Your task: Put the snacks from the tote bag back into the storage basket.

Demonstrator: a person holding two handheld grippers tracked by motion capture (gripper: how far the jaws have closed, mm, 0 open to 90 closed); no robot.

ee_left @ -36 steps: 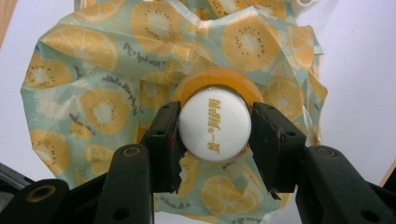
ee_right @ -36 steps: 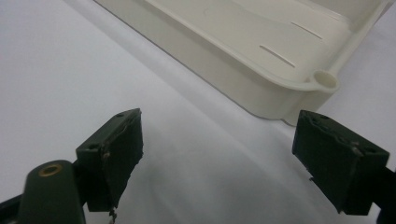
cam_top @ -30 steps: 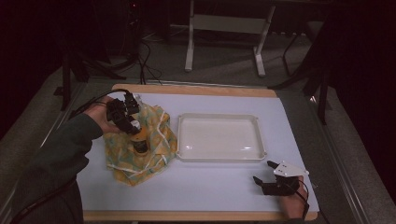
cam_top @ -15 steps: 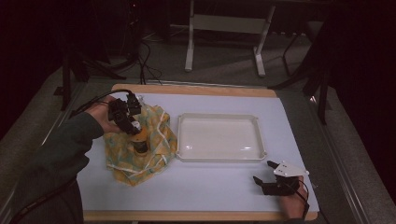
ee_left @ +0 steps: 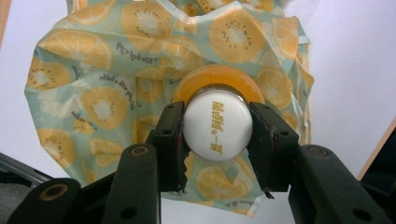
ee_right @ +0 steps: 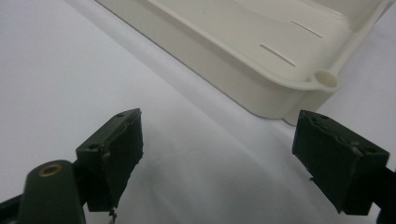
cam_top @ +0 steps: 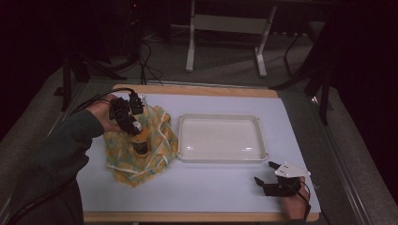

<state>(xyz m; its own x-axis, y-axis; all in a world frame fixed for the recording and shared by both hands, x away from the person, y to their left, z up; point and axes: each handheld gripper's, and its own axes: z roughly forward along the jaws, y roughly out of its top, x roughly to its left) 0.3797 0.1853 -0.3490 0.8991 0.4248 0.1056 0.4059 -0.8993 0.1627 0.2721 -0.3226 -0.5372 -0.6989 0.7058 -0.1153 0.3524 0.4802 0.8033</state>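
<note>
Cloth (ee_left: pixel 107 88) is pale green with orange citrus slices – bottle (ee_left: pixel 215 83) on it is orange, white cap (ee_left: pixel 217 125) with gold lettering. Tray (cam_top: pixel 220 139) beside the cloth's cream, jaws black.

I work at a white table top (cam_top: pixel 225 197) with a wooden edge (cam_top: pixel 197 90) along its far side; the same white surface lies bare under me in the right gripper view (ee_right: pixel 56 70). Past the far edge is a grey floor (cam_top: pixel 225 79), where the two legs of a pale metal frame (cam_top: pixel 228 22) stand, with black cables (cam_top: pixel 148 61) trailing just beside its left leg. Dark stand legs (cam_top: pixel 70 70) rise off the table's left corner, and another dark leg (cam_top: pixel 324 93) off its right.
</note>
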